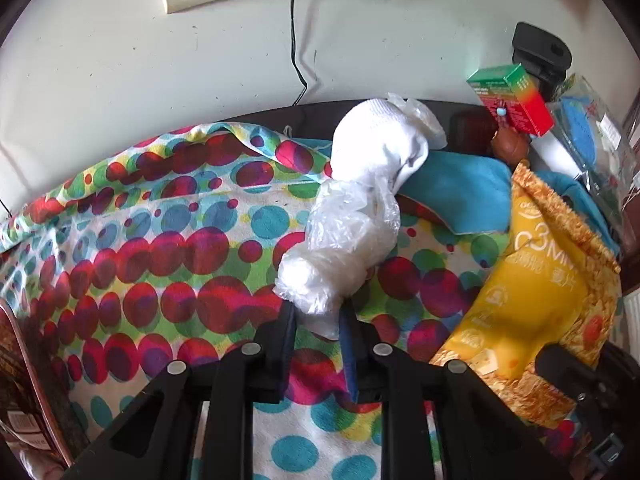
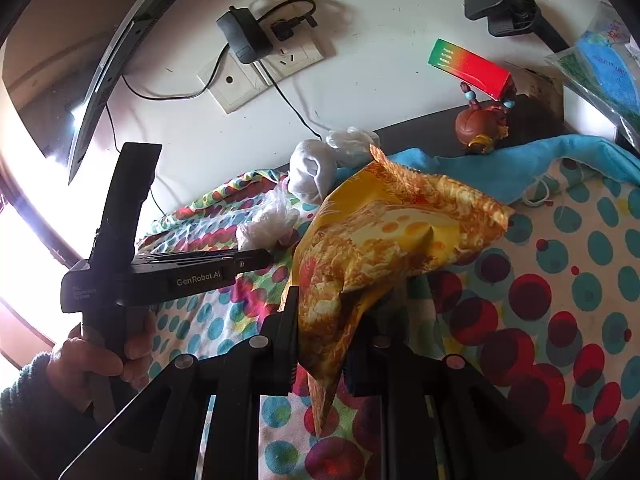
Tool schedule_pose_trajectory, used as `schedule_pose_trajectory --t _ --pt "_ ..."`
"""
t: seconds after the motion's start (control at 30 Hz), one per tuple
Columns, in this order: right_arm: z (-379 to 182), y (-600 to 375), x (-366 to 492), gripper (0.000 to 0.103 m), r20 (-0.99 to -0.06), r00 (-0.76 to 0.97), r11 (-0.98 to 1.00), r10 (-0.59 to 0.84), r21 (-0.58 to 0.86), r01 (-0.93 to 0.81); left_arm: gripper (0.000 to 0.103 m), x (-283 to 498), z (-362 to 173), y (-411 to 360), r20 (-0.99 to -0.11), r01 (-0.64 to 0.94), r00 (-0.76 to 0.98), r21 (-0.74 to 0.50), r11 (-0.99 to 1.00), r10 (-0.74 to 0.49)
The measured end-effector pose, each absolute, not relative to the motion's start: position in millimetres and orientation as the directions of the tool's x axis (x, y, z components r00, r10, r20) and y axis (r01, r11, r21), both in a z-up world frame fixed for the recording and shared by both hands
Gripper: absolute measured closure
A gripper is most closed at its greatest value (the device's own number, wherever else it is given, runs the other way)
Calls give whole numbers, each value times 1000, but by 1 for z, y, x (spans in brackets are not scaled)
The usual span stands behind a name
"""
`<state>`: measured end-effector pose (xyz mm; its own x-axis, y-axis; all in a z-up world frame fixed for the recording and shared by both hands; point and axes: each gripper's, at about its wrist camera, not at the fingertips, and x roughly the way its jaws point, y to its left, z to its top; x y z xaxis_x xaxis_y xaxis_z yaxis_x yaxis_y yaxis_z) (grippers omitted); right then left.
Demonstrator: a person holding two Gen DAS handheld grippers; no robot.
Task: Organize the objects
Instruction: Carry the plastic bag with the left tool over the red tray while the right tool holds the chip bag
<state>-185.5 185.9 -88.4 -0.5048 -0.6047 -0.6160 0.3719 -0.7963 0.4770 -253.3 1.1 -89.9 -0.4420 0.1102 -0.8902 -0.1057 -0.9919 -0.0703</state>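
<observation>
Left claw [image 1: 318, 312] clenched on crinkled clear plastic bag [image 1: 340, 240], lying on dotted cloth [image 1: 160, 240]. Right claw [image 2: 352, 312] clenched on yellow snack pouch [image 2: 384, 240], held above cloth. Better lifted slowly, avoiding the white sock [image 1: 372, 144].

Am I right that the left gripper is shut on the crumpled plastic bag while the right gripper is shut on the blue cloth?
Not quite: the right gripper is shut on the yellow snack bag, not the blue cloth, as the right wrist view shows. The left gripper does pinch the crumpled plastic bag.

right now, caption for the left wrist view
Left tongs shut on a plastic bag over dotted cloth.
</observation>
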Motion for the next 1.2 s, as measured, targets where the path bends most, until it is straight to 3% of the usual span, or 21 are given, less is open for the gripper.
schedule_pose_trajectory --t 0.3,0.83,1.2 --pt "-77 186 -173 87 -606 -515 -795 -606 477 375 83 -221 -69 -15 -877 -58 -456 -137 -989 149" --pt "-80 179 -161 87 -612 -498 -789 -614 494 365 83 -154 -48 -19 -871 -3 -489 -65 -998 58" --pt "-86 172 -178 87 -639 -589 -869 -494 344 355 83 -126 -32 -29 -855 60 -518 -4 -998 -28"
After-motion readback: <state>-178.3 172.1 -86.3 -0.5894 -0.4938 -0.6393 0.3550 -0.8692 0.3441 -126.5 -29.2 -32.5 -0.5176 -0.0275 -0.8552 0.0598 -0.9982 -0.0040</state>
